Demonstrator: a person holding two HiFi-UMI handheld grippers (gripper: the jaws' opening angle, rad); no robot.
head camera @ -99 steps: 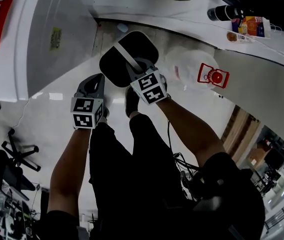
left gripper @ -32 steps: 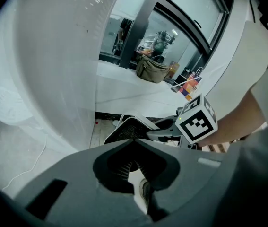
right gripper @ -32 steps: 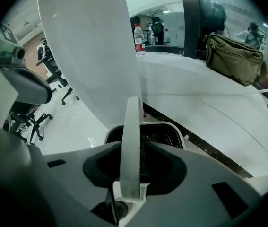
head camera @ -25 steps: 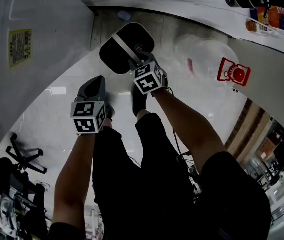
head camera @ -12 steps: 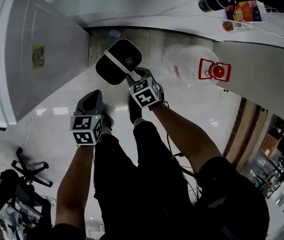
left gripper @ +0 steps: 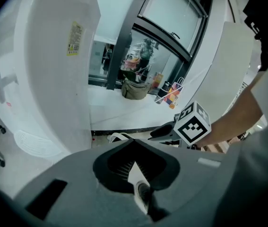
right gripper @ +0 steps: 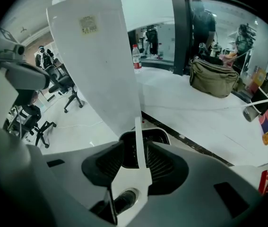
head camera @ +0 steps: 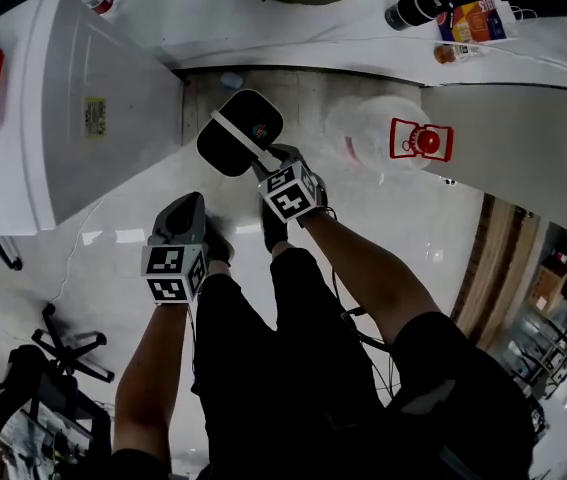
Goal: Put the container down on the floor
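Jaws of the right hand-held gripper (right gripper: pixel 134 157) have just been opening; they stand slightly spread around the white handle (right gripper: pixel 138 136) of the black container (head camera: pixel 225 150). The container is low over the floor (head camera: pixel 113 230) beside a white cabinet (head camera: pixel 93 148) (resting or not, I cannot tell). The left hand-held gripper (left gripper: pixel 134 148) is pressed together, empty.

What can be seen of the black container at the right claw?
The container is black with rounded corners, seemingly plastic, and is seen from above. A white handle crosses its top diagonally, with a small coloured mark beside it. It is low over the pale floor, close to the wall; whether it rests there I cannot tell. The right claw has just been opening: the handle stands between its jaws, but the pads do not seem to press it. Nothing else touches it.
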